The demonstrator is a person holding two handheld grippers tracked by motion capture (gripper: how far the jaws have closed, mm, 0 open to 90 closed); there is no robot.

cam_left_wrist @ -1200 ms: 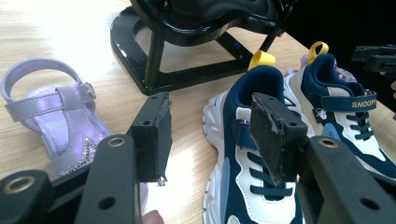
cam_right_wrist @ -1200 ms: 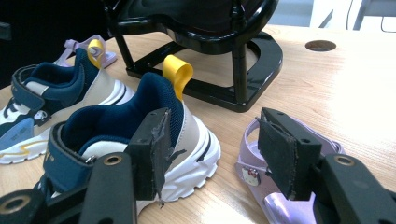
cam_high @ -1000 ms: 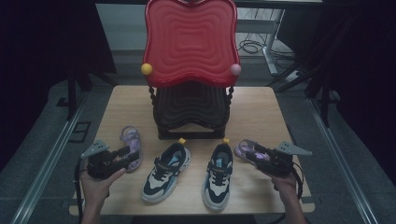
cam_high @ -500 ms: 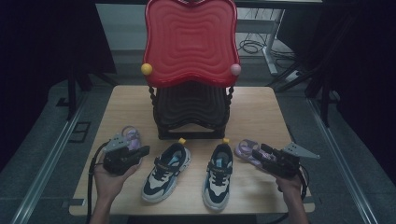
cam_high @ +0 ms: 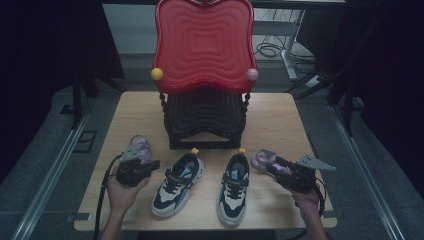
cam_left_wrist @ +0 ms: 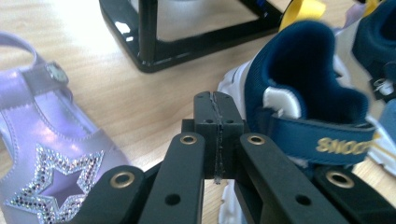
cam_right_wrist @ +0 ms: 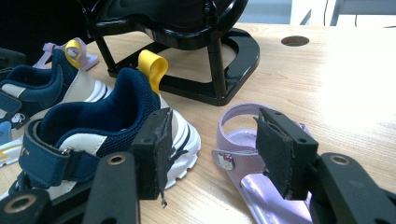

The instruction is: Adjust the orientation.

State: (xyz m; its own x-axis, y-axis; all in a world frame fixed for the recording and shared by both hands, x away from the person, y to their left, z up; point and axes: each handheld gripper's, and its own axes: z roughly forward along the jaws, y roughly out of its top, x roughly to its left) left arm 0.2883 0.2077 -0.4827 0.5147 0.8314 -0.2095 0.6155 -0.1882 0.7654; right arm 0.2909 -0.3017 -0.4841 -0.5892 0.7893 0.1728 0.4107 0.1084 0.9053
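Left sneaker [cam_high: 178,184]: left hand-held gripper [cam_high: 152,165] nearer

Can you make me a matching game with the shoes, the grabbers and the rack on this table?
Things:
1. left gripper
2. right gripper
3. left sandal
4. rack top

States or colours:
A. red
B. jaws open
C. purple, with a sparkly star
D. jaws shut, nothing between them

Pairs: 1-D, 2-B, 3-C, 4-A
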